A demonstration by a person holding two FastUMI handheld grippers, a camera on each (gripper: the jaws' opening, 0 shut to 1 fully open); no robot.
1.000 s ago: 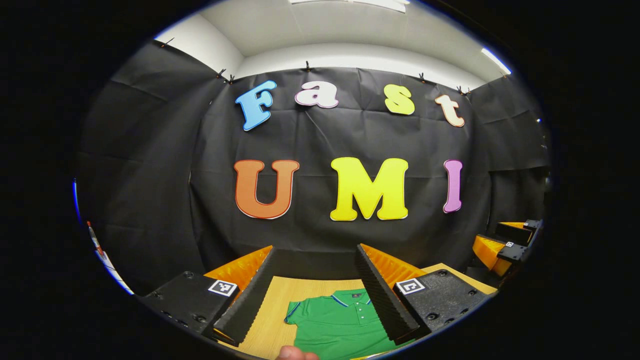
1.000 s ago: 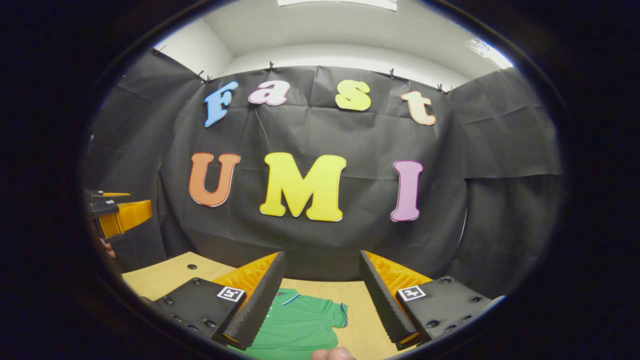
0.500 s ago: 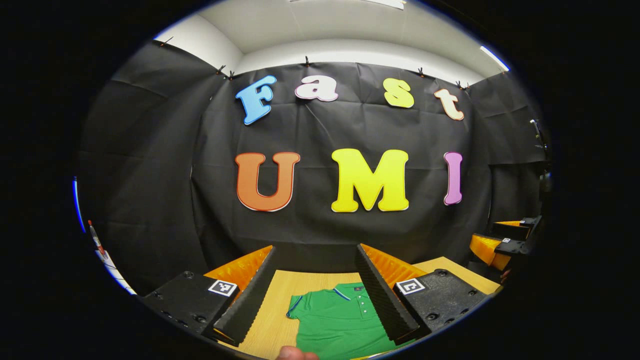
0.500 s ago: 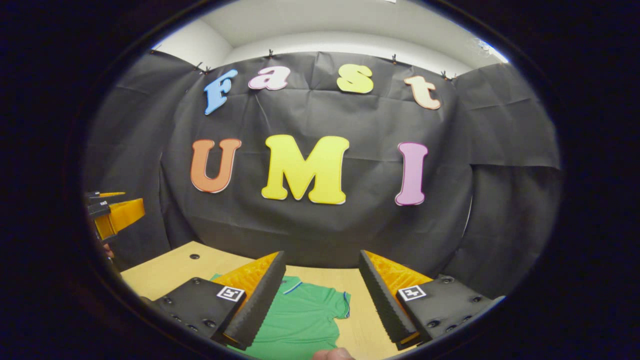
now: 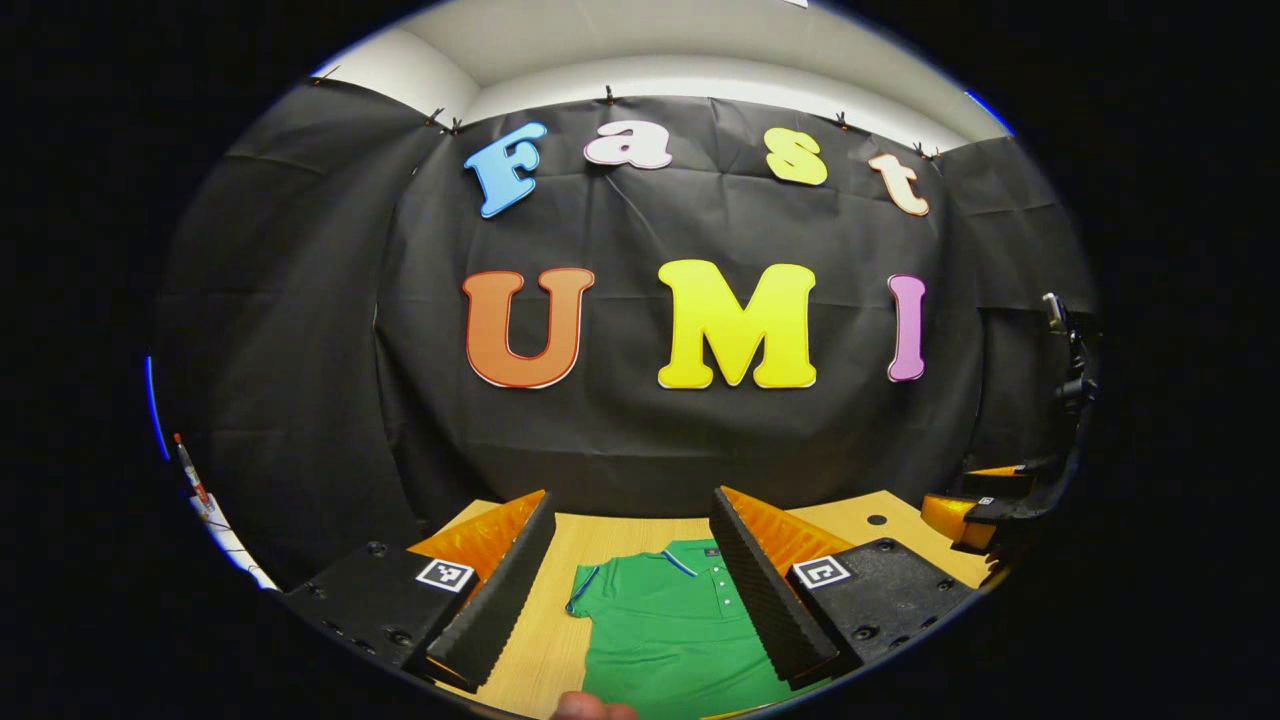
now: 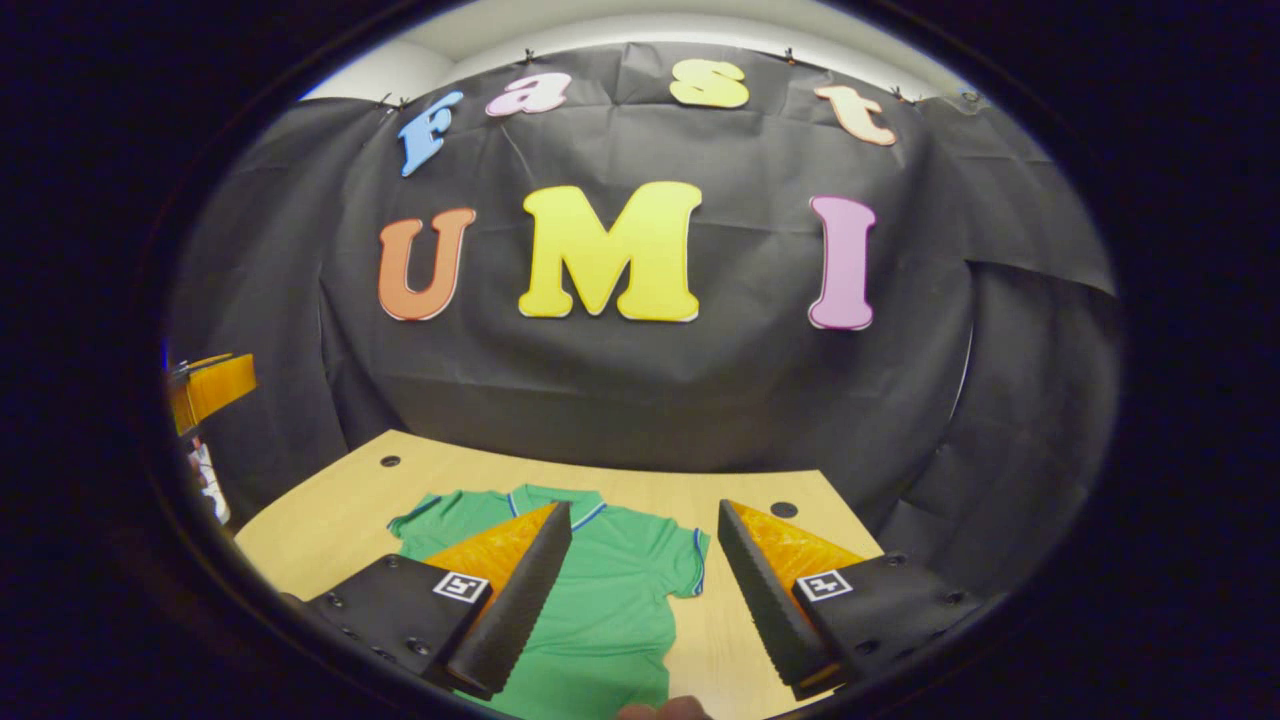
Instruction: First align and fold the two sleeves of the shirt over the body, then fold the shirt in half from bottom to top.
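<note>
- In the left gripper view, the left gripper [image 5: 632, 570] is hovering above the bench [image 5: 548, 640] with its jaws standing wide apart and nothing between them.
- A fingertip [image 5: 590, 708] of the person is showing at the very bottom edge of that view, nearest the camera.
- In the right gripper view, the right gripper [image 6: 645, 580] is likewise hanging over the bench [image 6: 320, 515] with its jaws spread open and holding nothing.
- The green shirt [image 5: 665, 630] is lying flat and face up on the light wooden bench, collar toward the far wall and both short sleeves spread out to the sides, unfolded.
- In the left gripper view, the shirt's collar and button placket are sitting between the two fingers, with one sleeve pointing out toward the left finger.
- In the right gripper view, the shirt [image 6: 610, 600] is lying partly under the left finger, and its other sleeve is reaching into the gap between the fingers.
- Farther off, the right gripper [image 5: 975, 505] is showing at the right edge of the left gripper view, above the bench's corner.
- The left gripper [image 6: 210, 385] is showing at the left edge of the right gripper view, well above the bench.
- Two small round holes are showing in the bench near its far edge, one hole [image 6: 784, 510] beyond the shirt's sleeve.
- The black cloth wall [image 6: 700, 400] is hanging behind the bench.
</note>
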